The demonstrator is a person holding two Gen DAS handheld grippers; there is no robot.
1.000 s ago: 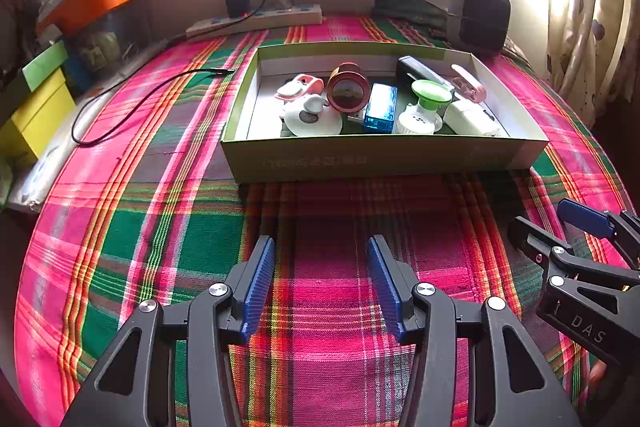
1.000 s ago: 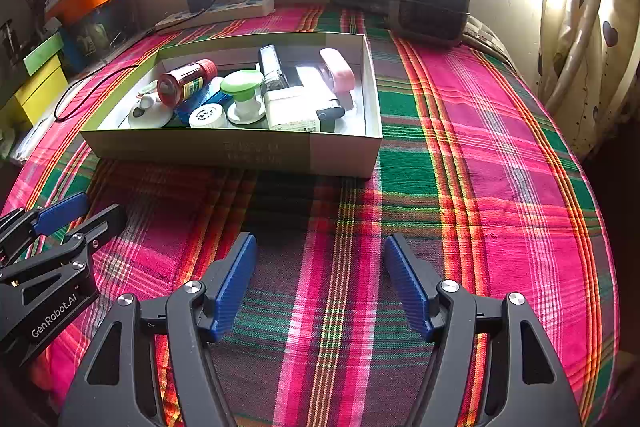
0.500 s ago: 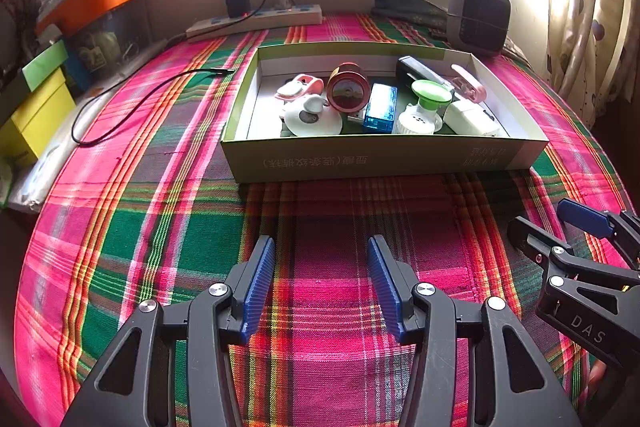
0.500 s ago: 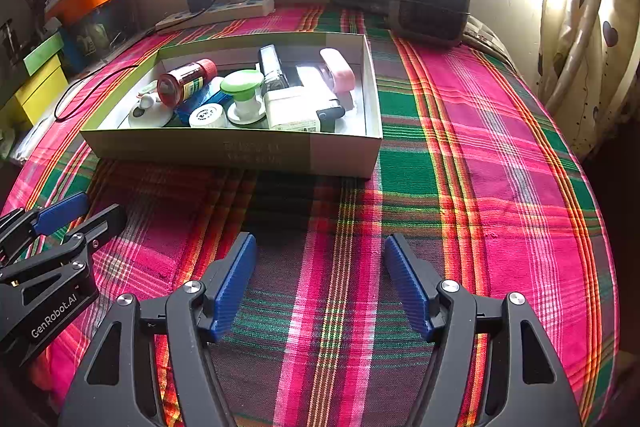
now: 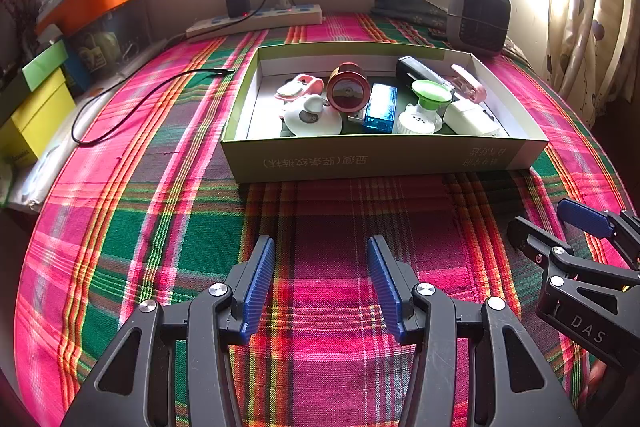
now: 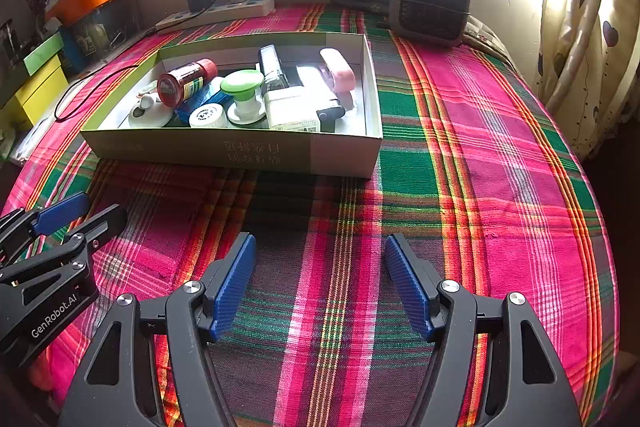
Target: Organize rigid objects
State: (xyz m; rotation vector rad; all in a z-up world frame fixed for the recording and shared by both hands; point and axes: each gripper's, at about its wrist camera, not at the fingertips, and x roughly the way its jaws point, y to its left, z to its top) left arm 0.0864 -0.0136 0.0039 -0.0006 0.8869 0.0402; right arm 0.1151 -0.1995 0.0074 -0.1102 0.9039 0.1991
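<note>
A shallow green cardboard box (image 5: 360, 159) (image 6: 240, 151) sits on the plaid cloth and holds several small items: a red jar (image 5: 347, 91) (image 6: 186, 82), a blue gadget (image 5: 381, 108), a green-capped white spool (image 5: 426, 103) (image 6: 242, 93), a pink case (image 5: 469, 89) (image 6: 338, 70), a white round dish (image 5: 310, 117) (image 6: 150, 111) and a white adapter (image 6: 290, 109). My left gripper (image 5: 321, 281) is open and empty, low over the cloth in front of the box. My right gripper (image 6: 320, 279) is open and empty, beside it to the right.
A power strip (image 5: 256, 21) with a black charger and a loose black cable (image 5: 120, 107) lies at the back left. A grey heater (image 6: 430, 1) stands at the back right. Yellow and green boxes (image 5: 36, 107) stand at the left edge. A curtain (image 6: 580, 47) hangs on the right.
</note>
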